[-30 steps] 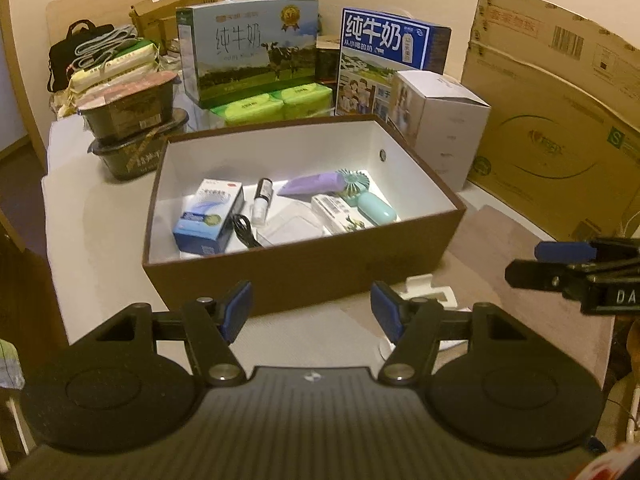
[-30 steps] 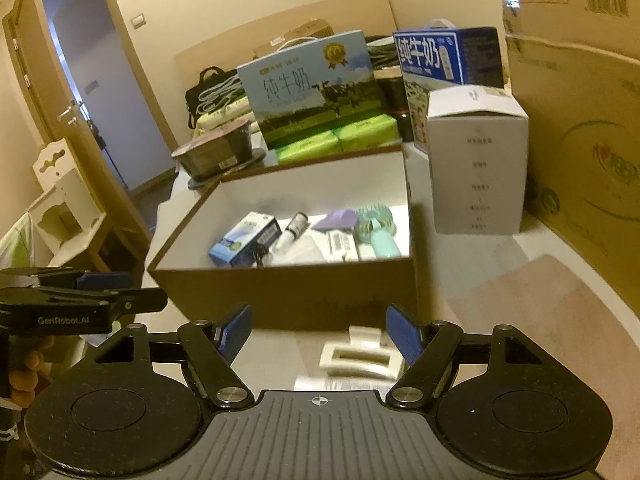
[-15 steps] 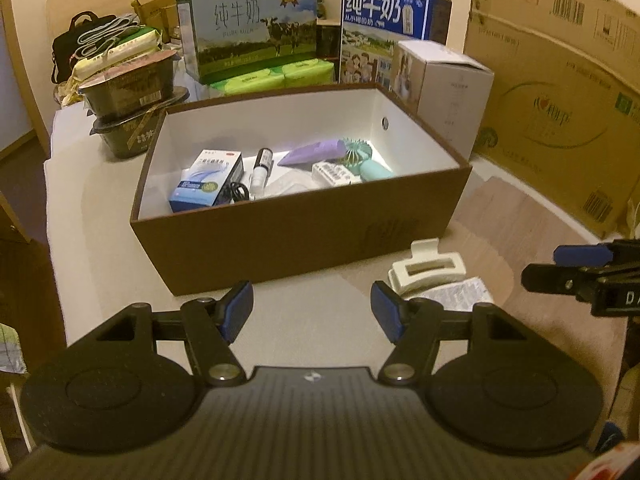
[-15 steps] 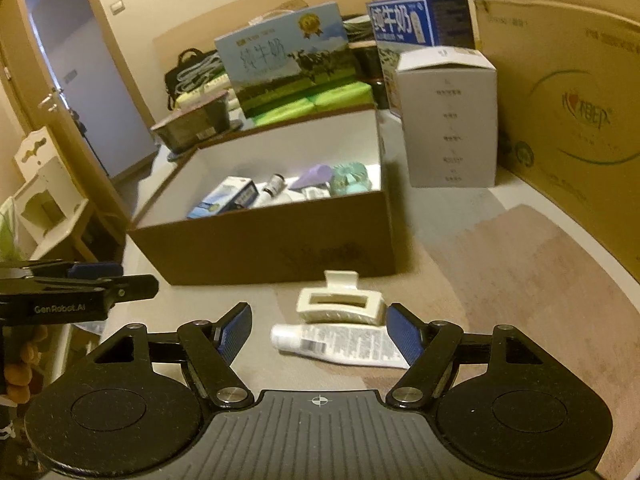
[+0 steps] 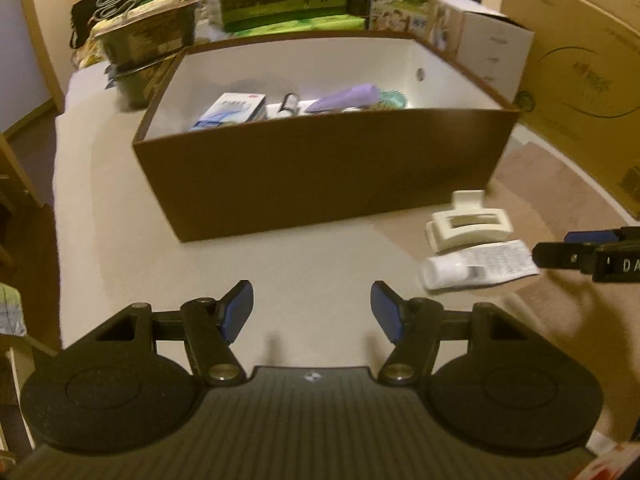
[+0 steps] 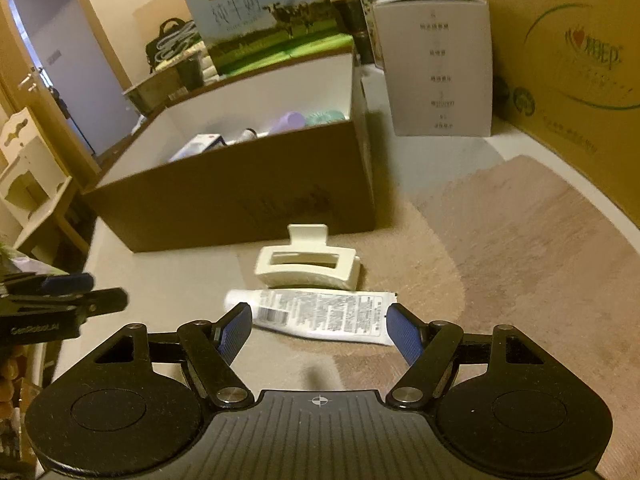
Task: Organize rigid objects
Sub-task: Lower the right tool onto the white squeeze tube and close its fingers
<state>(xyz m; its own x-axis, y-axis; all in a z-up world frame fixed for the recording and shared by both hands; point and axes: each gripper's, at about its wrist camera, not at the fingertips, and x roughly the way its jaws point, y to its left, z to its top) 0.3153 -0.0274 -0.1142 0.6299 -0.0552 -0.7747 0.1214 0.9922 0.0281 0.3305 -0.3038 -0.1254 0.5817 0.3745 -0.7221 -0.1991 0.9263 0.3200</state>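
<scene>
A brown box (image 5: 320, 176) with a white inside stands on the table and holds several small items. A cream hair claw clip (image 6: 308, 266) and a white printed tube (image 6: 320, 316) lie side by side in front of the box; both show in the left wrist view, clip (image 5: 466, 226) and tube (image 5: 478, 266). My right gripper (image 6: 318, 330) is open and empty, low over the tube, its fingers on either side of it. My left gripper (image 5: 312, 312) is open and empty over bare table, left of the tube.
A white carton (image 6: 438, 68) stands right of the box. Milk cartons (image 6: 260, 20) and food tubs (image 5: 148, 52) crowd behind it. A large cardboard sheet (image 6: 568, 68) lines the right side. A brown mat (image 6: 520, 248) covers the table's right part.
Both grippers have pulled back from the box and dropped lower. The clip and tube have come into full view, and the right gripper now straddles the tube.
</scene>
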